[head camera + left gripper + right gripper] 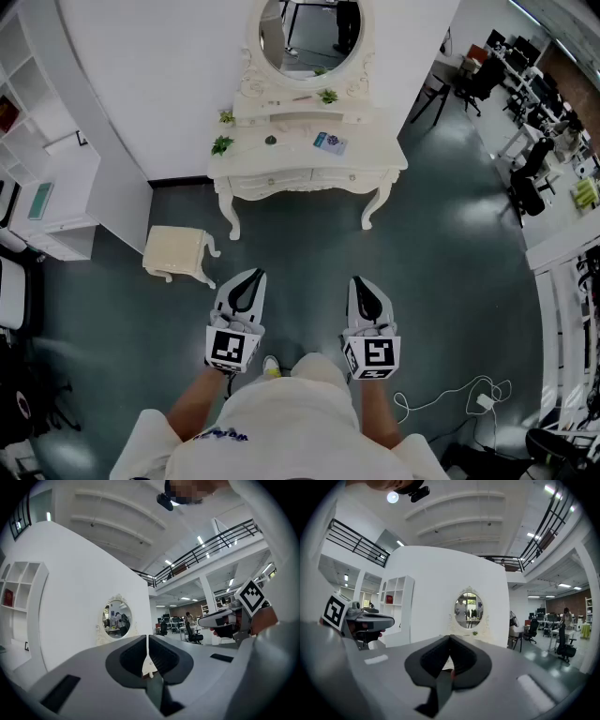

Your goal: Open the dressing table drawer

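Left gripper (249,277) and right gripper (362,284) are held level, side by side; both have jaws closed with nothing between them; the cream dressing table (291,152) stands against the white wall, well apart from both grippers; its drawer (274,178) sits flush in the front, closed; an oval mirror (302,33) rises above the tabletop; a matching stool (176,251) stands near the table's left leg.

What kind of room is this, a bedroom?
Probably a big open office with a pretend bedroom corner: a white dressing table and oval mirror here, desks and office chairs off to the right.
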Tool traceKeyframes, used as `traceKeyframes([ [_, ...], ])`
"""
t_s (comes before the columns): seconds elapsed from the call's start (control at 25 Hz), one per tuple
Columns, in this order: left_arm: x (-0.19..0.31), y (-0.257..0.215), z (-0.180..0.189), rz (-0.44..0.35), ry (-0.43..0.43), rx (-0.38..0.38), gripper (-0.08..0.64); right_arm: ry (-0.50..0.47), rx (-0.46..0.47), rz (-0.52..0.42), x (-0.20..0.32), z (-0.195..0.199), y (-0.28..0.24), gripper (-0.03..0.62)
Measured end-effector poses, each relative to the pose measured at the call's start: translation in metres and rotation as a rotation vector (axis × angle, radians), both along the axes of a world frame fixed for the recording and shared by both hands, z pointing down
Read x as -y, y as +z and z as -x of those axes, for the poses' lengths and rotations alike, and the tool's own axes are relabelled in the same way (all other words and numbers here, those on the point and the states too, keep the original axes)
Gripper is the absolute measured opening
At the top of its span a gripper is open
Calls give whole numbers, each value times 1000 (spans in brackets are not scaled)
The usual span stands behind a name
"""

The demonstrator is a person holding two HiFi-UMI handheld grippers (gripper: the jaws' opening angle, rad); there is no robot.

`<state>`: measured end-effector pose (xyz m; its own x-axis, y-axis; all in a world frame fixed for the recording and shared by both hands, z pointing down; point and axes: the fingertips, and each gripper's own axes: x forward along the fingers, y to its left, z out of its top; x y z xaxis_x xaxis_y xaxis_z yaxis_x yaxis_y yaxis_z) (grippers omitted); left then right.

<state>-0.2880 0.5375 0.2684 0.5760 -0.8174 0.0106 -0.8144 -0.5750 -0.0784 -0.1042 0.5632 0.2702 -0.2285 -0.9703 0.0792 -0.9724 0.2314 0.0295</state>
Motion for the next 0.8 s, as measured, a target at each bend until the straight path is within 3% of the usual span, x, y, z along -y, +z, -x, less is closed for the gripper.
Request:
traceKeyframes([
  [0.44,-20,8,-19,45,-20,1,21,-28,-13,14,-22,-23,-17,12],
  [0.8,-20,-3,-40,28,-12,30,21,-66,15,6,-20,-33,-18,11],
])
